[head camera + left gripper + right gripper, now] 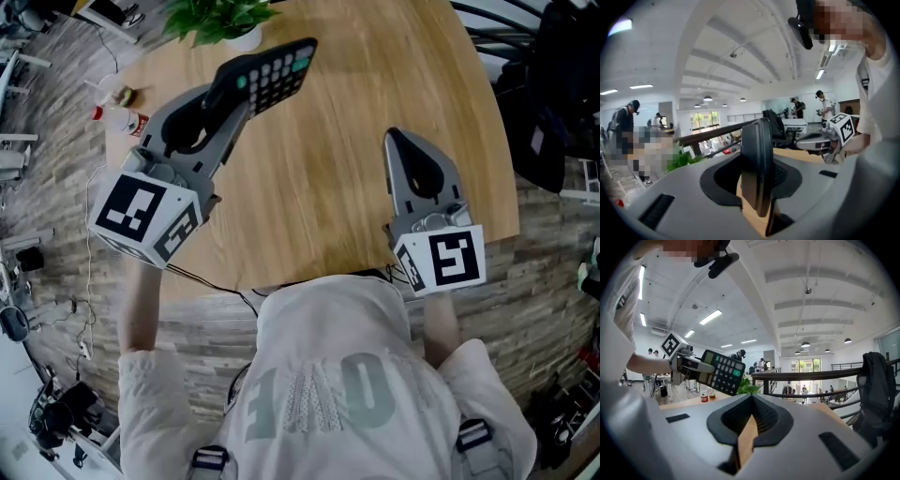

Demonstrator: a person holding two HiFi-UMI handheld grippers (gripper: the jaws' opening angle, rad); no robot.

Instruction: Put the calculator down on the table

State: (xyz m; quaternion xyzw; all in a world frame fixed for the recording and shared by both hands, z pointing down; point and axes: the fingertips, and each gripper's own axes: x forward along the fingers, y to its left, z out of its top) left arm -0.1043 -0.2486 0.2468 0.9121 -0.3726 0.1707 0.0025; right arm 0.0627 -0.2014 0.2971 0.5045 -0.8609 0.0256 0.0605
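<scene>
1. Nearest the head camera, a person in a white sweatshirt (328,375) stands at the edge of a round wooden table (319,206), one gripper in each hand.
2. At right, the right gripper (394,137) hangs above bare wood with its jaws drawn together to a point. Its own view shows nothing between them, only a sliver of tabletop.
3. At left, the left gripper (227,90) reaches farther over the table and is clamped on the near end of a black calculator (278,69). In the left gripper view the calculator (758,164) stands edge-on and upright between the two pads.
4. The calculator is off the table, tilted, with its keys turned up towards the head camera. From the right gripper view it (723,371) shows clear of the wood, green key visible.
5. Beyond it, at the table's far rim, sits a leafy green plant (220,19) in a white pot.
6. Near the left rim stands a small bottle (120,119) with a red label.
7. Farthest right, past the table, hangs what may be a dark jacket (553,84); the view there is too dim to be sure.
</scene>
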